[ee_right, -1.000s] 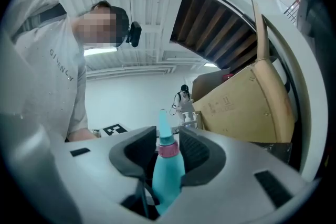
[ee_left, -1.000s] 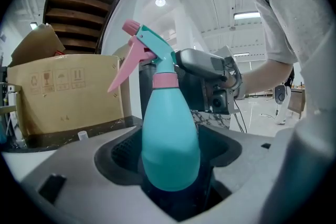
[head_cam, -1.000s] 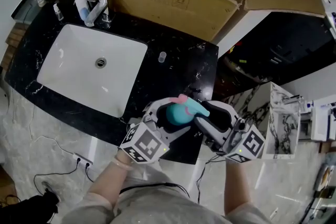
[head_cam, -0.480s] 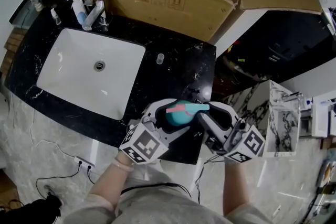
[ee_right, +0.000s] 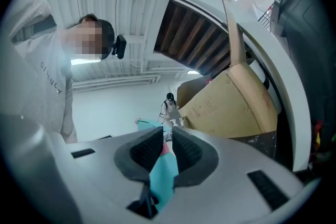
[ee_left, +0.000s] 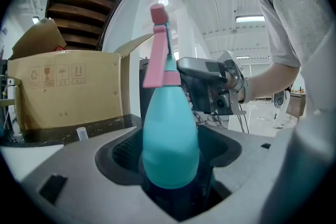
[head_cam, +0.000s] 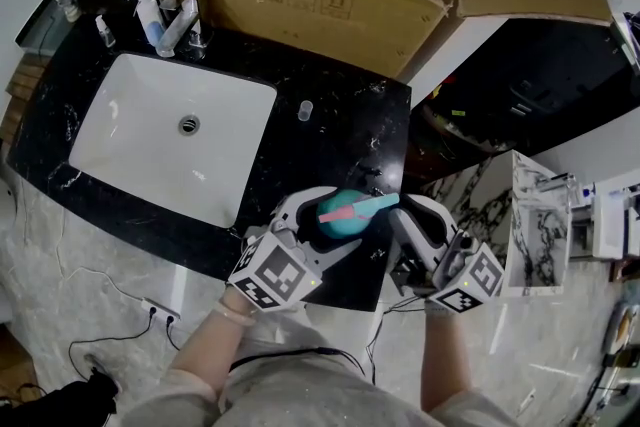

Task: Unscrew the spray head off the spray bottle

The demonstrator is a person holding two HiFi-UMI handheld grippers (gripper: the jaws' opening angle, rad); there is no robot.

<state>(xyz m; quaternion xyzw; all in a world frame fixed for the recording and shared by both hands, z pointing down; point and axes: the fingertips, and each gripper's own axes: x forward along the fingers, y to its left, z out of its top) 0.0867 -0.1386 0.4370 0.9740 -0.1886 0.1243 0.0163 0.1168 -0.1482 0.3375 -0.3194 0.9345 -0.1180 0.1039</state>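
Observation:
A teal spray bottle [head_cam: 338, 227] stands upright over the black counter's front corner, its body clamped in my left gripper [head_cam: 330, 233], which is shut on it. In the left gripper view the bottle [ee_left: 170, 139] fills the jaws of that gripper [ee_left: 170, 165], with the pink trigger [ee_left: 156, 63] above. My right gripper [head_cam: 392, 215] comes in from the right at the spray head [head_cam: 358, 206]. Its jaws are closing, and in the right gripper view the teal and pink spray head [ee_right: 164, 176] sits between the pads of my right gripper [ee_right: 167, 152], touching them.
A white sink [head_cam: 170, 135] is set in the black counter [head_cam: 340, 130], with a faucet [head_cam: 185, 23] and another spray bottle [head_cam: 148, 10] behind it. A small clear cup [head_cam: 306, 111] stands mid-counter. A large cardboard box [head_cam: 320, 0] lines the back.
The right gripper's jaws have narrowed around the spray head. The head has turned, so the pink trigger now lies across the top. The left gripper keeps its hold.

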